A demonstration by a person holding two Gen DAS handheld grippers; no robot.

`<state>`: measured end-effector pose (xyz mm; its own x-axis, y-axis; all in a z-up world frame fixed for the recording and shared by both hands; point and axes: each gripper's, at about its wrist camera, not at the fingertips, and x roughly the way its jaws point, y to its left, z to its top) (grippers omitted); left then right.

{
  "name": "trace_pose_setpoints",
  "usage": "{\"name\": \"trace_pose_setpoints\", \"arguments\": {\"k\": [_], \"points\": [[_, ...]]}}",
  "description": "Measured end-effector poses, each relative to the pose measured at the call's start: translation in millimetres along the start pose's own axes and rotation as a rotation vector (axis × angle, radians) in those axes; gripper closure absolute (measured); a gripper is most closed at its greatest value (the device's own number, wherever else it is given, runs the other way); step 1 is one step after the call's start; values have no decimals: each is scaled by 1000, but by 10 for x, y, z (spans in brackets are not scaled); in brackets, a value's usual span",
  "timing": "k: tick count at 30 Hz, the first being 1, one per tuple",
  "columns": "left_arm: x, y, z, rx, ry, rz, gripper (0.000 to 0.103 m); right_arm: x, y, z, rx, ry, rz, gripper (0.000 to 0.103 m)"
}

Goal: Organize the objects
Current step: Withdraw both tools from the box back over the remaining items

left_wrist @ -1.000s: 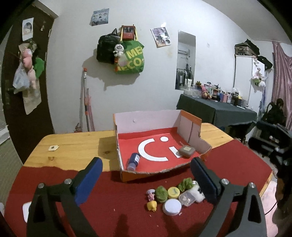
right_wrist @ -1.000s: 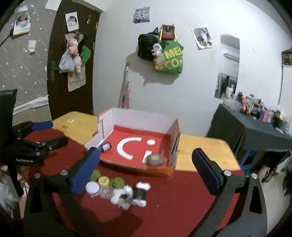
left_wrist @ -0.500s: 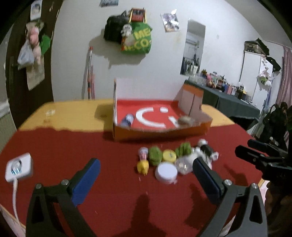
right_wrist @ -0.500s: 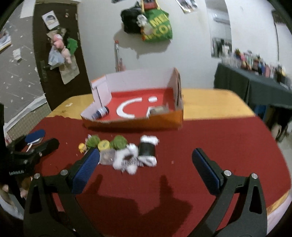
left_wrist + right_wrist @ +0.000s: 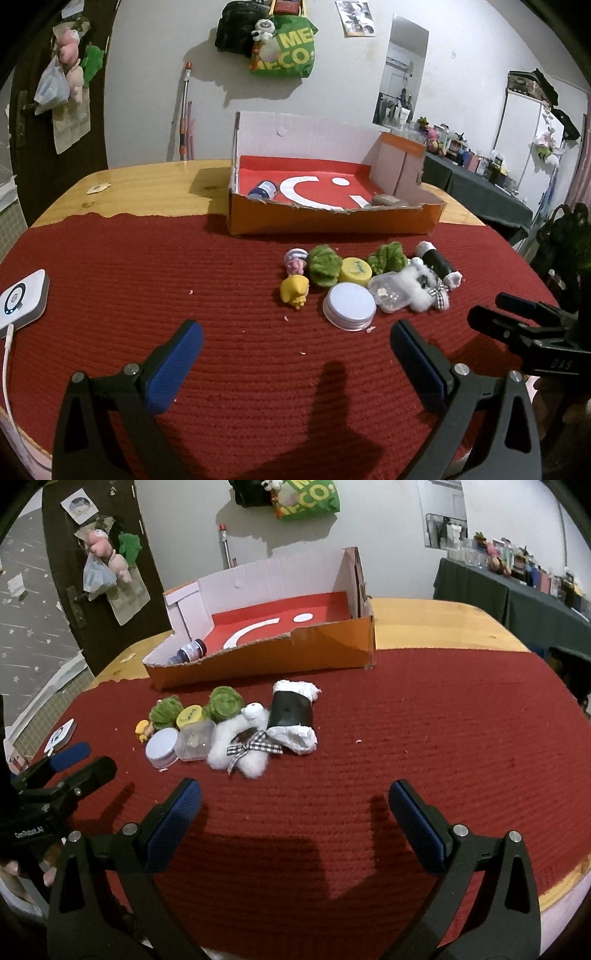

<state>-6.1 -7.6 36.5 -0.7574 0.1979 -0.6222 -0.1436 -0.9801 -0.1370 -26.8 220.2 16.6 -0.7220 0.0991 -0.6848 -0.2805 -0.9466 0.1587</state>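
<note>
A cluster of small items lies on the red mat [image 5: 184, 280]: a yellow figure [image 5: 294, 290], a white round tin [image 5: 349, 306], two green pompoms [image 5: 324, 264], a yellow lid [image 5: 355, 271], a clear case [image 5: 389, 297], a white fluffy toy with a checked bow [image 5: 240, 744] and a black roll [image 5: 291, 710]. Behind them stands an orange cardboard box [image 5: 332, 221] with a red floor, holding a small blue bottle [image 5: 263, 189] and a brown piece [image 5: 388, 200]. My left gripper [image 5: 295, 362] is open, short of the cluster. My right gripper [image 5: 295, 816] is open too, nothing between its fingers.
A white charger pad [image 5: 22, 301] with a cable lies at the mat's left edge. The wooden table [image 5: 147, 184] shows beyond the mat. A dark-clothed side table [image 5: 517, 590] with bottles stands at the right; bags hang on the wall.
Both grippers have dropped lower and pulled back from the box, so the cluster of items now sits higher and farther ahead. Both stay open.
</note>
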Motion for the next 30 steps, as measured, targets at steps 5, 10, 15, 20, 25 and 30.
{"name": "trace_pose_setpoints", "arguments": {"k": [5, 10, 15, 20, 25, 30], "points": [[56, 18, -2, -10, 23, 5, 0, 14, -12, 2, 6, 5, -3, 0], [92, 44, 11, -19, 32, 9, 0, 40, -31, 11, 19, 14, -2, 0], [117, 51, 29, -14, 37, 15, 0, 71, -69, 28, 34, 21, -2, 0], [166, 78, 78, -8, 43, 38, 0, 105, -120, 105, 54, 20, -3, 0], [225, 134, 141, -9, 54, 44, 0, 188, -188, 224, 94, 31, 0, 0], [278, 199, 189, -16, 67, 49, 0, 319, -226, 326, 100, 57, -40, 0]]}}
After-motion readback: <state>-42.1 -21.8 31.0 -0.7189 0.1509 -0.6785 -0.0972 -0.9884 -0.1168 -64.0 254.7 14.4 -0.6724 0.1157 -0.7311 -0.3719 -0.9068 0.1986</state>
